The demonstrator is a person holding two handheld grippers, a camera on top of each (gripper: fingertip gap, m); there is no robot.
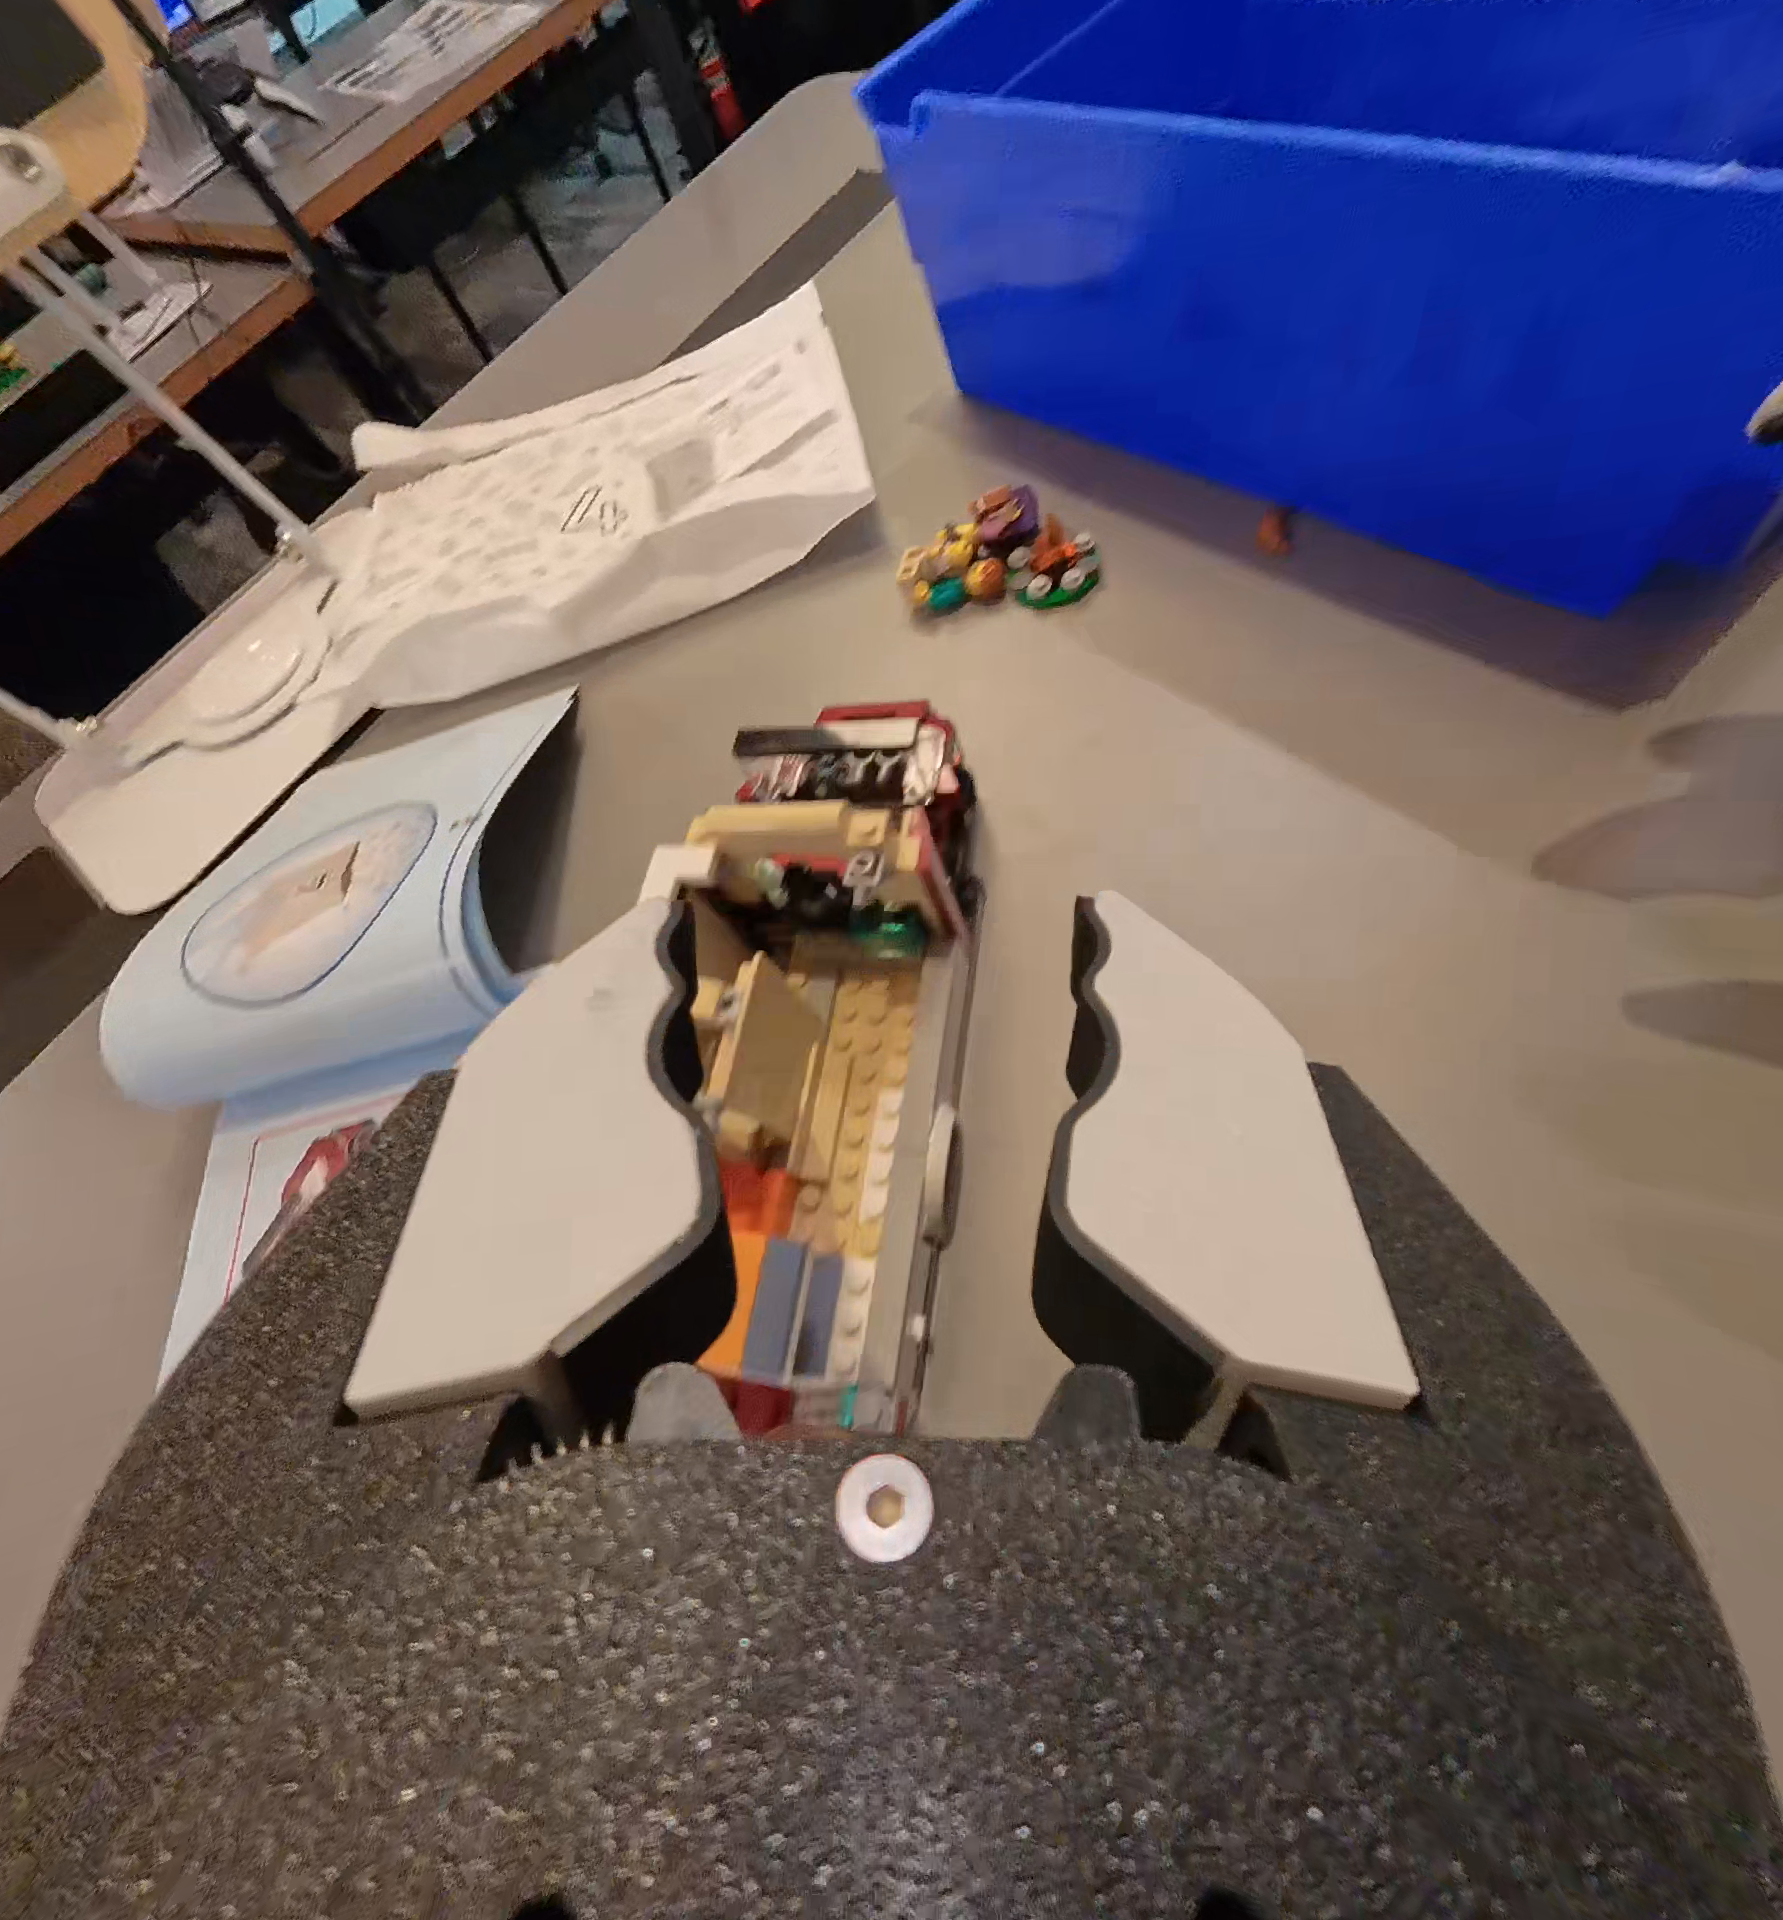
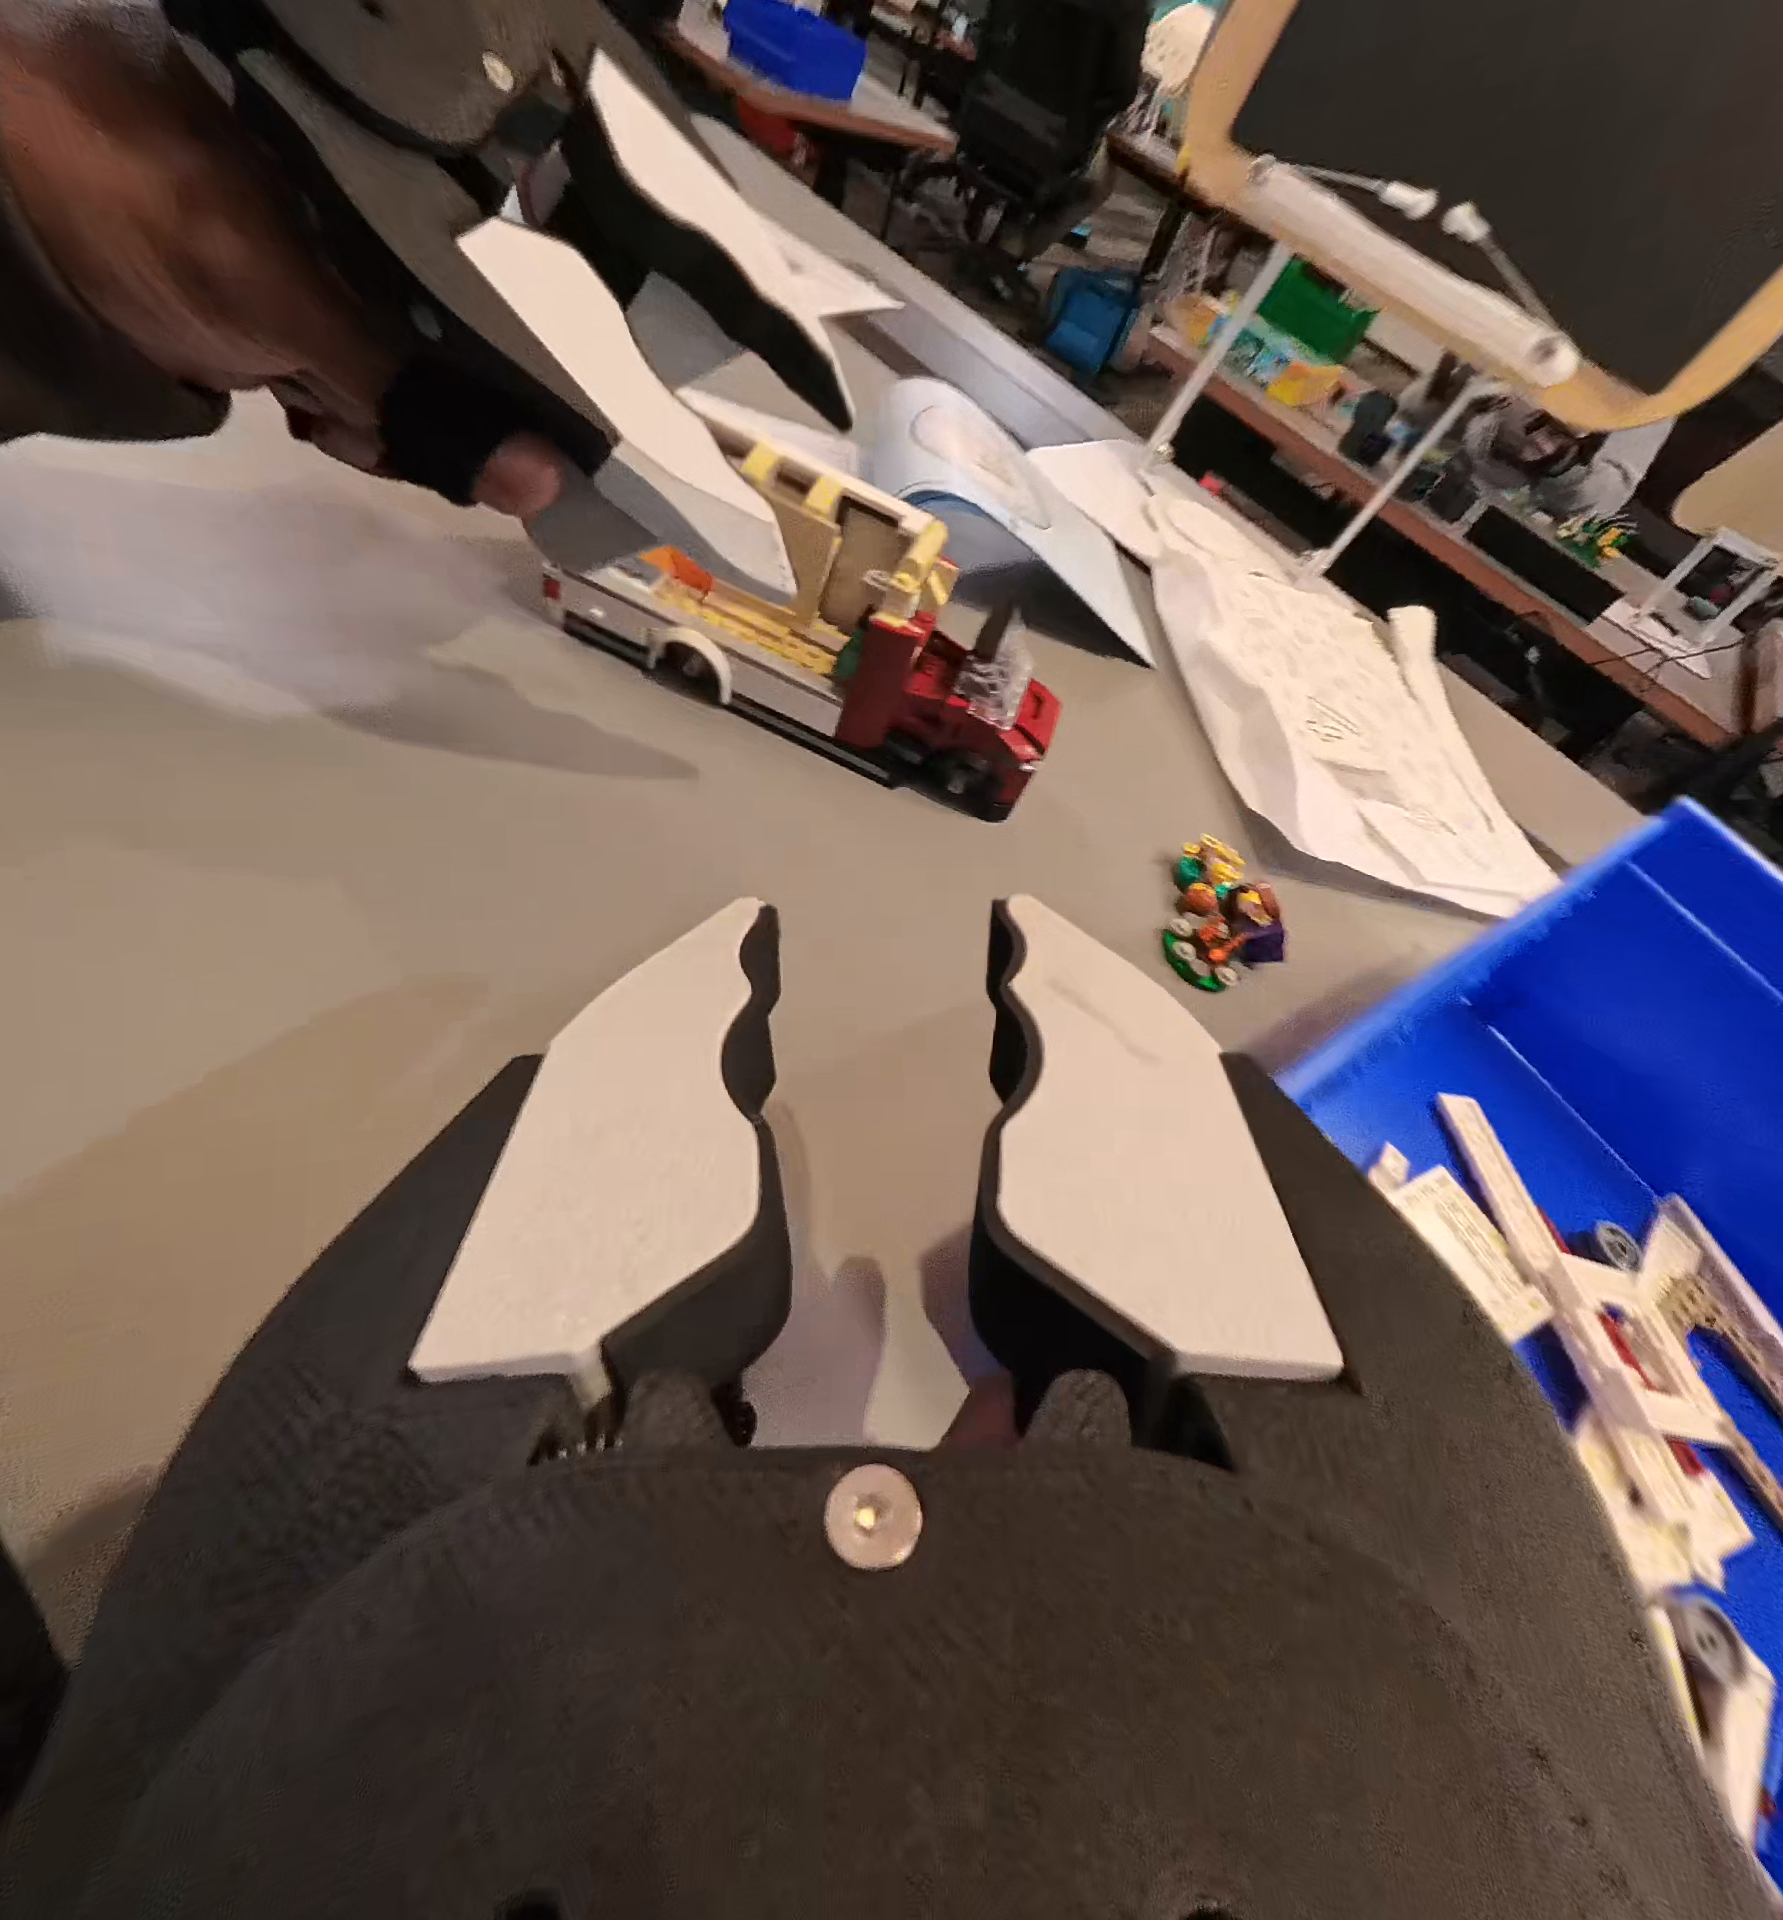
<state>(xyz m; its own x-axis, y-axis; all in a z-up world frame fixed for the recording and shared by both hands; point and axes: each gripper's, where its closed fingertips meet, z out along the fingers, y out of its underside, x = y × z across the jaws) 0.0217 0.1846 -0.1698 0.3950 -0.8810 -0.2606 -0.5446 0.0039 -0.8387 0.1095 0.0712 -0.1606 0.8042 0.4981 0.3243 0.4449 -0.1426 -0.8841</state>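
Left tongs (image 1: pixel 871 914) gape wide, straddling the studded brick truck (image 1: pixel 845 997) unpressed; right tongs (image 2: pixel 882 914), part open and bare, hover near the truck over the smooth grey worktop (image 2: pixel 295 935).

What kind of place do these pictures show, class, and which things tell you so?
Probably a shared workshop or lab: long wooden-edged workbenches cluttered with gear, a large blue plastic storage bin, and a brick-built toy truck on a grey worktable.
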